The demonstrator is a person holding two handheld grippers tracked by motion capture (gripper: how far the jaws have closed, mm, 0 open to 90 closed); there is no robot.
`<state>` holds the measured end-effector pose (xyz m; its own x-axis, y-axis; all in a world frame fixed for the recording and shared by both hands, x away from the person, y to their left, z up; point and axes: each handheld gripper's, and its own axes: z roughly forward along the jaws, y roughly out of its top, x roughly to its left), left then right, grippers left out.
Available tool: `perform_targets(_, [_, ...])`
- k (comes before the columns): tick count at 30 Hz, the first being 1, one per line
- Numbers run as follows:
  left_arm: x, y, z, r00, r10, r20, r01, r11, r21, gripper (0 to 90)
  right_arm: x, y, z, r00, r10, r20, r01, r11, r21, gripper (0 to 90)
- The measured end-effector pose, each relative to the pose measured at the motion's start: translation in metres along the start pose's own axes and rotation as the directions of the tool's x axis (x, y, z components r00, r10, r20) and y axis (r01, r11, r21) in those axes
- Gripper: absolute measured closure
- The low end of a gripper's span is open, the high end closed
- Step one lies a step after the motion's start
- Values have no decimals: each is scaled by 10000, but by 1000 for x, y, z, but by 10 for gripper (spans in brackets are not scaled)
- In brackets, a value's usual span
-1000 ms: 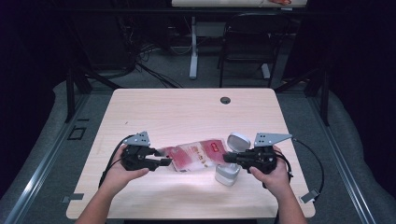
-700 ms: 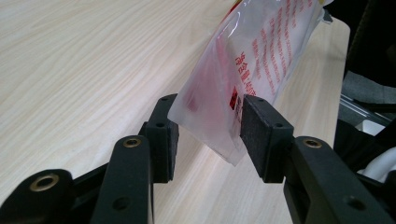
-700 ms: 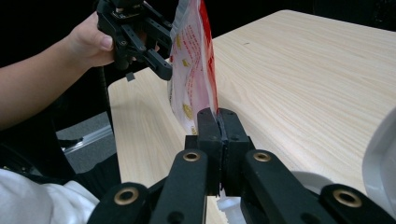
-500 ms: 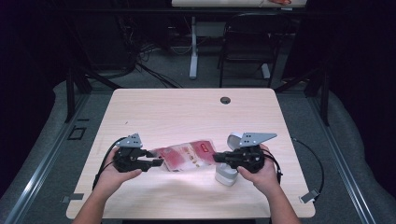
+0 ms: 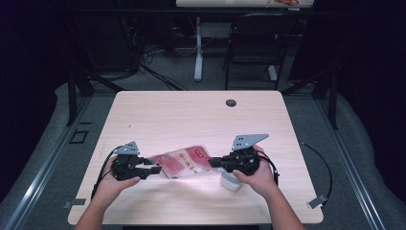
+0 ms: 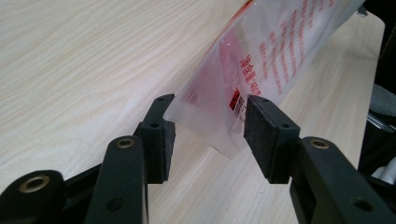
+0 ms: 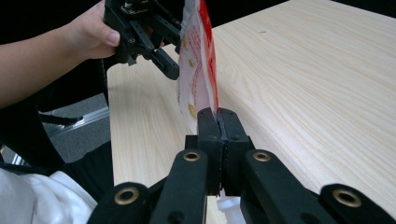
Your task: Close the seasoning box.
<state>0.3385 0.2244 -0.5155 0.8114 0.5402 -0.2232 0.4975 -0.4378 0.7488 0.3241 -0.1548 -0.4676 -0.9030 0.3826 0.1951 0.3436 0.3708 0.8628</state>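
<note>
The plastic bag (image 5: 184,162), clear with red print, hung above the near half of the desk (image 5: 191,115), between the two hands. Its long axis ran roughly parallel to the desk's near edge, rising slightly from the left end toward the right. In the high view its printed face was turned upward and toward the camera.

The right hand-held gripper (image 5: 214,163) had its jaws together, clamped on the bag's right end; the right gripper view showed the bag's edge pinched between the two pads (image 7: 208,122), with the bag standing on edge ahead of them.

The left hand-held gripper (image 5: 154,167) had its jaws apart and had just been opening. In the left gripper view the bag's corner (image 6: 219,126) lay between the pads (image 6: 261,135); the right pad appeared touching or just beside the plastic, the left pad stood clear of it. Whether any contact remained could not be told.

A white object (image 5: 231,181) sat on the desk near the near edge, under the right hand (image 5: 256,172); most of it was hidden, and its form could not be made out. The print on the bag was too small to read. A dark round hole (image 5: 231,102) marked the desk near its far edge.
</note>
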Motion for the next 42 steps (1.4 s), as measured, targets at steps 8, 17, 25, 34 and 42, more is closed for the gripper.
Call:
perform_targets(8, [3, 1, 3, 9999, -30, -148, 30, 10000, 13, 497, 2, -3, 0, 9998, -48, 209, 43, 9997, 252, 898])
perform_targets(17, [2, 4, -2, 9996, 89, -256, -92, 9999, -119, 508, 3, -2, 0, 9996, -39, 294, 32, 9997, 239, 896])
perform_targets(25, [-1, 9, -10, 9990, 170, -422, -187, 9990, -399, 515, 5, 3, 3, 9989, -217, 414, 199, 9989, 433, 894])
perform_targets(34, [-4, 10, -6, 9978, 458, -482, -463, 9989, -93, 607, 10, 17, 7, 9989, -366, 298, 351, 9982, 478, 890])
perform_targets(42, [-3, 9, -5, 9978, 381, -535, -381, 9993, 20, 653, 11, 37, 10, 9979, -564, 308, 545, 9968, 588, 889])
